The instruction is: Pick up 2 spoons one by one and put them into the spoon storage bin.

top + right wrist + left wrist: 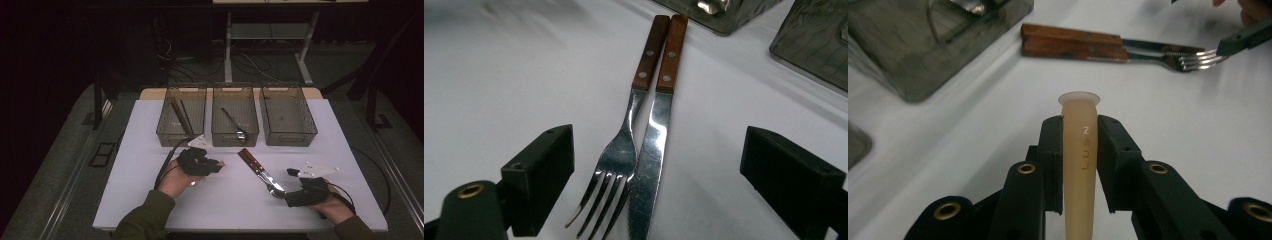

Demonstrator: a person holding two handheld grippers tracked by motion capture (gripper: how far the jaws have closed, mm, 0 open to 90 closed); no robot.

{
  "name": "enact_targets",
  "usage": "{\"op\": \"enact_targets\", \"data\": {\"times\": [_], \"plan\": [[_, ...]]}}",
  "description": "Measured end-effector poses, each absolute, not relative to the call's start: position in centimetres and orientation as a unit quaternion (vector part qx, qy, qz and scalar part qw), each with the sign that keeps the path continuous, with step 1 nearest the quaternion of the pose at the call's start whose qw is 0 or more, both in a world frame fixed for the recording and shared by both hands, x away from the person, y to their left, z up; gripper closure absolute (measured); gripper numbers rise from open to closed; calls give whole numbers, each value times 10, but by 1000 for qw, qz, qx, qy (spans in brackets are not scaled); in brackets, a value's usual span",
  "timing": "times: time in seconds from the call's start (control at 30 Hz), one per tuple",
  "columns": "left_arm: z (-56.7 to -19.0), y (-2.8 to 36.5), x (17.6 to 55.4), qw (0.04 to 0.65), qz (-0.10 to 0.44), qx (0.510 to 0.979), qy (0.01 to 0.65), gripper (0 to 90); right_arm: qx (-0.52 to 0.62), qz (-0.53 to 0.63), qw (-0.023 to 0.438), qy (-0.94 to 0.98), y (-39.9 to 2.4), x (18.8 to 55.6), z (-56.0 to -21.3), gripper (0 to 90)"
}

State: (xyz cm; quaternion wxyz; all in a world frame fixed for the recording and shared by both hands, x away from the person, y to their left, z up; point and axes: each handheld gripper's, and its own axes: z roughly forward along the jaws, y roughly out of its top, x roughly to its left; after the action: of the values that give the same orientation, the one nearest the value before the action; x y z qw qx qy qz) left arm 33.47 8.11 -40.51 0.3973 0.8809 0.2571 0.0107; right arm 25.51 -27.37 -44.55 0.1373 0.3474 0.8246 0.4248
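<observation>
The pale handle [1081, 165] held by the left gripper [1080, 125] is a slim, cream-coloured, matt piece, slightly translucent. It widens to a small flared cap just past the jaw tips and carries raised letters down its side. The two black jaws press on it from either side, so the grip is narrow and closed on the handle, which runs straight out along the jaws. In the high view its light tip pokes out of the left gripper [216, 165] toward the middle of the white table [150, 200].

Ahead of that tip, well apart from it, lie a fork [624, 150] and a knife [651, 150] side by side and touching. Both have reddish-brown wooden handles with two metal rivets and shiny steel ends. The knife blade has a serrated edge near its tip, and the fork shows four tines.

The right gripper [654, 185] stands wide, one black jaw on each side of the tines and blade. The pads are clear of both, and the wooden handles point away from it. In the high view the right gripper [285, 195] sits at the steel ends of the pair.

Beyond the wooden handles three clear bins stand in a row: the left bin [167, 132] holds long dark sticks, the middle bin [220, 135] a piece of metal cutlery, and the right bin [290, 137] lies farthest from the left gripper.
</observation>
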Motion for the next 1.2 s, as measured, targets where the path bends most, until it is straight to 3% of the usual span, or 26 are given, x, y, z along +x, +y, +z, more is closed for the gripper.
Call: {"op": "enact_targets", "data": {"times": [1.2], "plan": [[-354,33,410,417,28,873,252,734,348,427,137,823,-275,255,-444,139]]}}
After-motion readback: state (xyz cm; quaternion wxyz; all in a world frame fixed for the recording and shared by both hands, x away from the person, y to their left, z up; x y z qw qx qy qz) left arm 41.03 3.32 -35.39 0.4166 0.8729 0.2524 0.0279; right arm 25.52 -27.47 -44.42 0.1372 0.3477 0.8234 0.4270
